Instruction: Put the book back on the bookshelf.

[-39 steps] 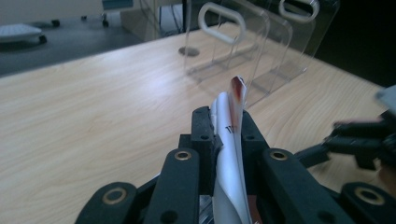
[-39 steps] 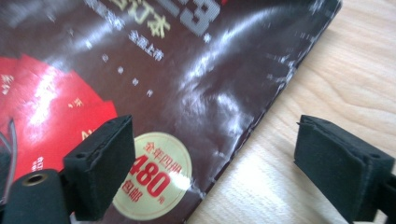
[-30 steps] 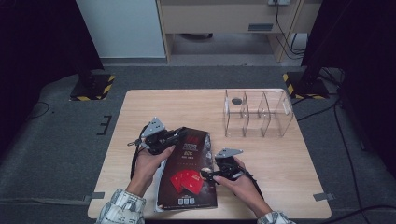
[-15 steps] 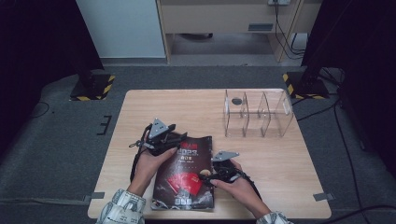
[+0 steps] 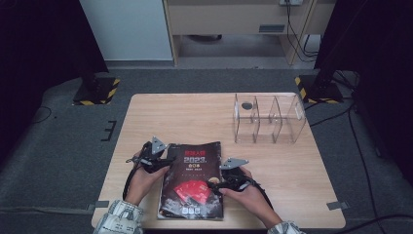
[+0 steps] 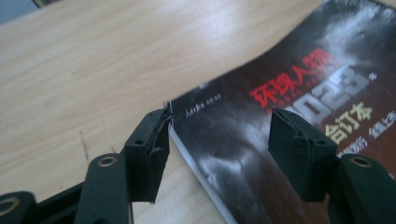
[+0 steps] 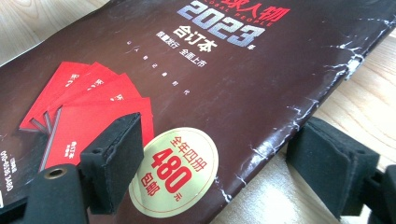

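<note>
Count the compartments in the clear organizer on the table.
3: the clear organizer has a left compartment holding a dark round thing, then a middle one and a right one.

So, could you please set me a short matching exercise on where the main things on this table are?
Things:
1. magazine
2. clear organiser
3. left tool
4. right tool

Places:
A. far right part of the table
B. at the magazine's left top corner
C. flat at the near edge
D. at the magazine's right edge

Pairs: 1-C, 2-A, 3-B, 4-D
</note>
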The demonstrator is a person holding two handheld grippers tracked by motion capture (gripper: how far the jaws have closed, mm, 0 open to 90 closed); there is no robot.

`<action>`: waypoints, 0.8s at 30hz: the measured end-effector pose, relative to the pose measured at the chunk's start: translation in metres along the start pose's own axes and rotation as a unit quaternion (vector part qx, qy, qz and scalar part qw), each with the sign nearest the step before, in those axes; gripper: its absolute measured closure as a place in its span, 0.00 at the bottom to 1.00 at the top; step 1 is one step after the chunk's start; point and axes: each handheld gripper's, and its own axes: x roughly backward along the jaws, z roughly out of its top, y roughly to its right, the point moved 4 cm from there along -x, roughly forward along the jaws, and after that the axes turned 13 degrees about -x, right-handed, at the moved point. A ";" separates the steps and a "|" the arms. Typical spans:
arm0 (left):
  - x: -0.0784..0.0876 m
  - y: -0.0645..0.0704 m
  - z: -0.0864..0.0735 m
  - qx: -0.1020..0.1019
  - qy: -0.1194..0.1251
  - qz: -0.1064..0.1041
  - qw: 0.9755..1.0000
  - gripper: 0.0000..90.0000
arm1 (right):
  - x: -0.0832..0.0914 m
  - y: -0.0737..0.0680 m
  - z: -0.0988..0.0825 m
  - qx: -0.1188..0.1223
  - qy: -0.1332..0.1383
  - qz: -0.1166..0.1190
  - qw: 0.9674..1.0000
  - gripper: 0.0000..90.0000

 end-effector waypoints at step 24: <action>-0.009 0.023 -0.022 0.030 -0.037 -0.067 0.997 0.43 | 0.000 0.004 0.002 -0.003 0.005 -0.005 1.000 0.29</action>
